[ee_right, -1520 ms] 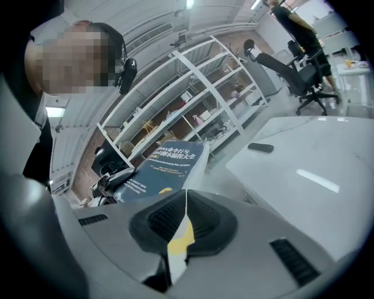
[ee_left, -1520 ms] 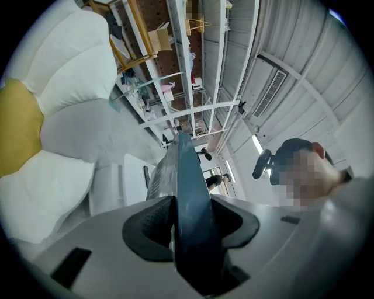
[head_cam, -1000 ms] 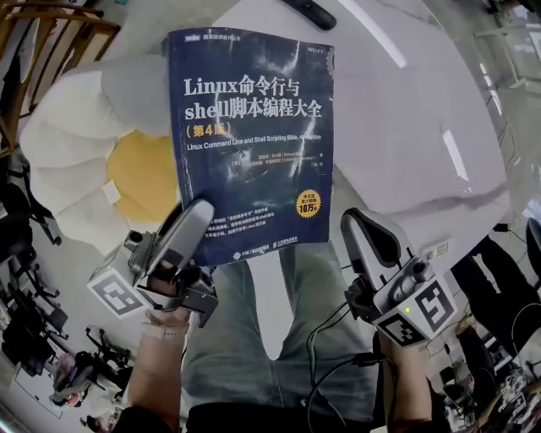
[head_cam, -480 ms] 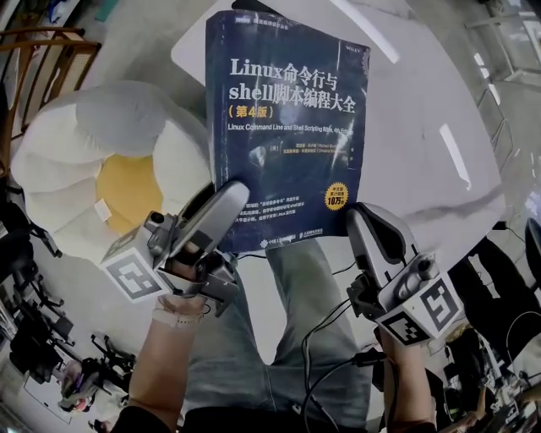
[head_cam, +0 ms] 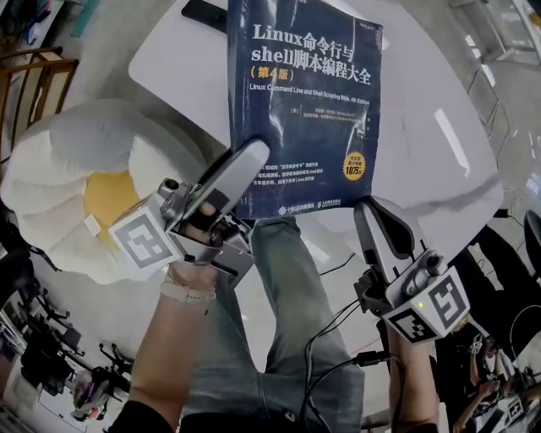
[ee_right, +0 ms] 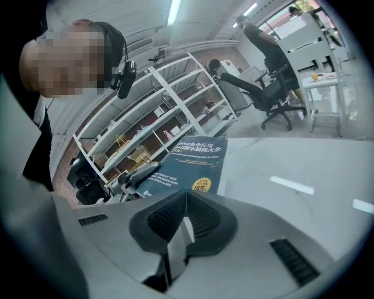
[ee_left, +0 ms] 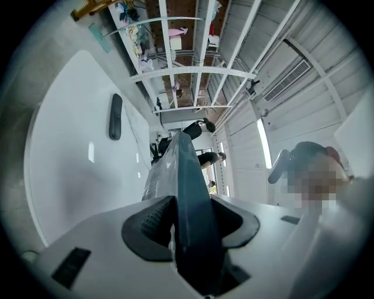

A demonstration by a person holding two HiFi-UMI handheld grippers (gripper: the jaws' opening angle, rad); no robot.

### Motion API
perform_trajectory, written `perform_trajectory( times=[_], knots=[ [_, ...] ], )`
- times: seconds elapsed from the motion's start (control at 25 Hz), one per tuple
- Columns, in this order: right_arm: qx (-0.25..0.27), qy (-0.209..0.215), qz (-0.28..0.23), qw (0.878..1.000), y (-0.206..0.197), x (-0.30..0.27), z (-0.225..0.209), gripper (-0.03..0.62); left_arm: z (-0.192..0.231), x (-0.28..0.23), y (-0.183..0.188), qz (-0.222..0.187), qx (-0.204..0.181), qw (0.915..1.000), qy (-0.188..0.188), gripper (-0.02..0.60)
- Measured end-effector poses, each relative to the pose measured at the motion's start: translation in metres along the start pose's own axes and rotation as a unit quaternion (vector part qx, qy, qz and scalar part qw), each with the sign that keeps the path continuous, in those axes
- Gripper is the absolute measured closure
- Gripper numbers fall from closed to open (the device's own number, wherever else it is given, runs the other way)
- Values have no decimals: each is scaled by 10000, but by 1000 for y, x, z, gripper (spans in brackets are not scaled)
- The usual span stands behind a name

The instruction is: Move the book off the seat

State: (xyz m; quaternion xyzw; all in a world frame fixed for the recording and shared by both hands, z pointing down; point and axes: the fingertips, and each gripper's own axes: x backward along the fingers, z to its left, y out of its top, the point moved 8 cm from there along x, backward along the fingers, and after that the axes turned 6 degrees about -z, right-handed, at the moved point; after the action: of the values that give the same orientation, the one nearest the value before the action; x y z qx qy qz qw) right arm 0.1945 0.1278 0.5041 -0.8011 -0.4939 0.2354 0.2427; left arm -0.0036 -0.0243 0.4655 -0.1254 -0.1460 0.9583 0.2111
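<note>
A dark blue paperback book with white and yellow cover print hangs in the air over the white round table. My left gripper is shut on its lower left corner. In the left gripper view the book's edge runs straight out from between the pads of that gripper. The seat, a white flower-shaped cushion with a yellow centre, lies to the left with nothing on it. My right gripper is shut and holds nothing, below the book's lower right corner; its view shows the book ahead.
A black remote lies on the table's far side, also visible as the remote in the left gripper view. A wooden chair stands at the far left. My legs in jeans and black cables are below.
The left gripper has carried the book forward and to the right, away from the cushion and further over the table. The right gripper has barely moved.
</note>
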Motion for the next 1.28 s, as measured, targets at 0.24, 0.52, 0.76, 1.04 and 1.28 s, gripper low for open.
perform_trajectory(
  times=[0.24, 0.52, 0.76, 1.04, 1.28],
  knots=[
    [-155, -135, 22, 9998, -38, -14, -32, 579, 63, -26, -4, 104, 222, 9997, -2, 403],
    [-167, -204, 12, 9997, -35, -3, -31, 579, 90, -33, -8, 17, 547, 9983, 202, 403],
    [-229, -258, -8, 9994, -31, -6, -44, 579, 116, -47, -6, -13, 559, 9975, 422, 403],
    [-256, -371, 121, 9989, -40, -28, -39, 579, 152, -30, -13, -241, 918, 9932, 677, 403],
    [-260, -301, 140, 9991, -45, -36, -36, 579, 166, -23, -14, -322, 924, 9918, 827, 403]
  ],
)
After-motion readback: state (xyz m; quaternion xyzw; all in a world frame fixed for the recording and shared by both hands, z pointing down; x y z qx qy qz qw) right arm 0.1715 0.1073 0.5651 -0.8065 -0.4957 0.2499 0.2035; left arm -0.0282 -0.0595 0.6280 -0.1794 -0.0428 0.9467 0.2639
